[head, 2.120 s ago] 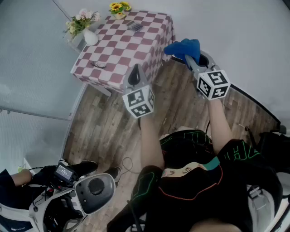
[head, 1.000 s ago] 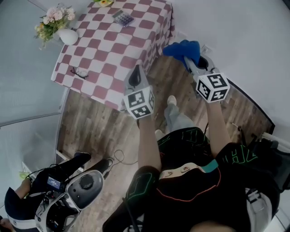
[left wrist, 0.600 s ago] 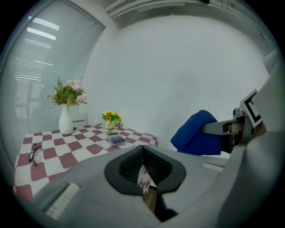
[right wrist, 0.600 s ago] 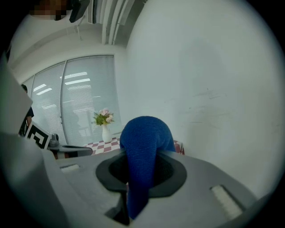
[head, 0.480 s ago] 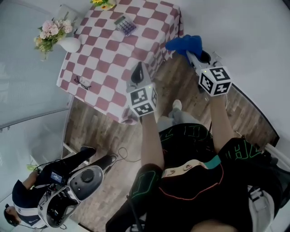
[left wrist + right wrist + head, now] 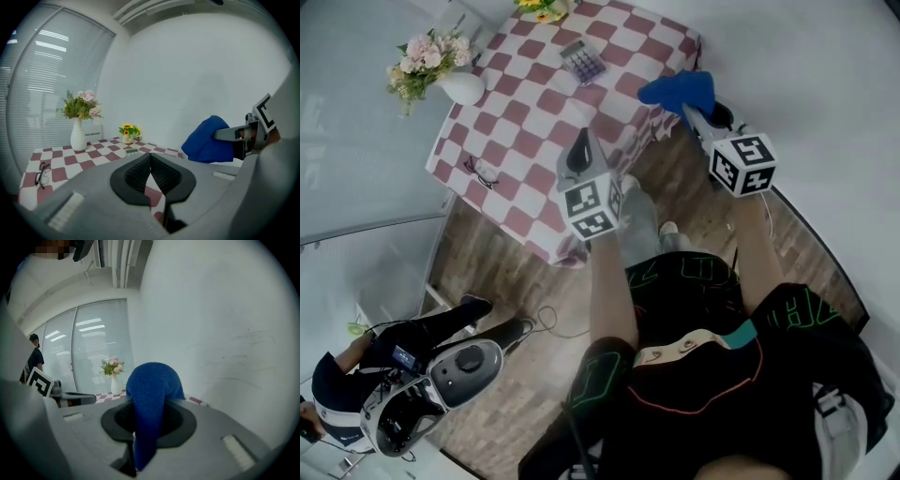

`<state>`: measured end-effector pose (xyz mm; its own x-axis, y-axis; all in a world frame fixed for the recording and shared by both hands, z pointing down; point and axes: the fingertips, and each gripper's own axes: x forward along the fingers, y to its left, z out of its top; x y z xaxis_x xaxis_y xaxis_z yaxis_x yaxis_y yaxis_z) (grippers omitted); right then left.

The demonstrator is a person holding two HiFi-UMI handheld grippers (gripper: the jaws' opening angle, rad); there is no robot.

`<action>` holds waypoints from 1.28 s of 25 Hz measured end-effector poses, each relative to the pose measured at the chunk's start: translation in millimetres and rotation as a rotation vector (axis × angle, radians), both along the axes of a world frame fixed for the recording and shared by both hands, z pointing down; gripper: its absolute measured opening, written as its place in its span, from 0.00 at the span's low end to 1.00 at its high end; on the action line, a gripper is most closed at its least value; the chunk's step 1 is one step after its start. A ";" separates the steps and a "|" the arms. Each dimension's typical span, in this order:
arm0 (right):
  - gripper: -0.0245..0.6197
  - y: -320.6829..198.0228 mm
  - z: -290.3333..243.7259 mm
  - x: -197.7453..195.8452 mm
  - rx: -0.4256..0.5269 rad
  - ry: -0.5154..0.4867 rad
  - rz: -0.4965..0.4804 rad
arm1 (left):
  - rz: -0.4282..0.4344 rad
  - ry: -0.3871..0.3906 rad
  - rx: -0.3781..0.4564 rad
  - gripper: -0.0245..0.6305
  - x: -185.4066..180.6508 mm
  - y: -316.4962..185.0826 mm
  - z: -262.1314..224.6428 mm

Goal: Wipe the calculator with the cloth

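Observation:
The calculator lies flat near the far end of a red-and-white checkered table; in the left gripper view the calculator is a small sliver past the jaws. My right gripper is shut on a blue cloth, held off the table's right side above the floor. In the right gripper view the cloth hangs bunched between the jaws. My left gripper hovers over the table's near right part, shut and empty, its pads touching.
A white vase of pink flowers stands at the table's left. A small pot of yellow flowers sits at the far edge. Glasses lie near the front left. A person with a camera rig crouches on the wooden floor at lower left.
The table has come nearer and shifted right in the head view; my left gripper now hangs over its top. The right gripper still holds the cloth.

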<state>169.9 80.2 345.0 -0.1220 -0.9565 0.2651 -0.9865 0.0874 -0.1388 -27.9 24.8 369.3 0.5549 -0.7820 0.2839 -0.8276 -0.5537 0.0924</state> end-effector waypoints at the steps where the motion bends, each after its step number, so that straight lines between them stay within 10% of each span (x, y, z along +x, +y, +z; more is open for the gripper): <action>1: 0.15 -6.8 1.6 0.1 -0.003 0.004 -0.006 | -0.004 0.004 -0.003 0.05 0.8 -6.3 2.3; 32: 0.15 -269.0 65.4 -27.9 -0.138 0.136 -0.174 | -0.060 0.053 -0.199 0.05 1.3 -199.1 98.0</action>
<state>142.1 -188.9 410.5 -0.2360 -0.8777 0.4170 -0.9686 0.2468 -0.0287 -26.6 -174.2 467.4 0.5278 -0.7452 0.4075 -0.8493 -0.4704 0.2396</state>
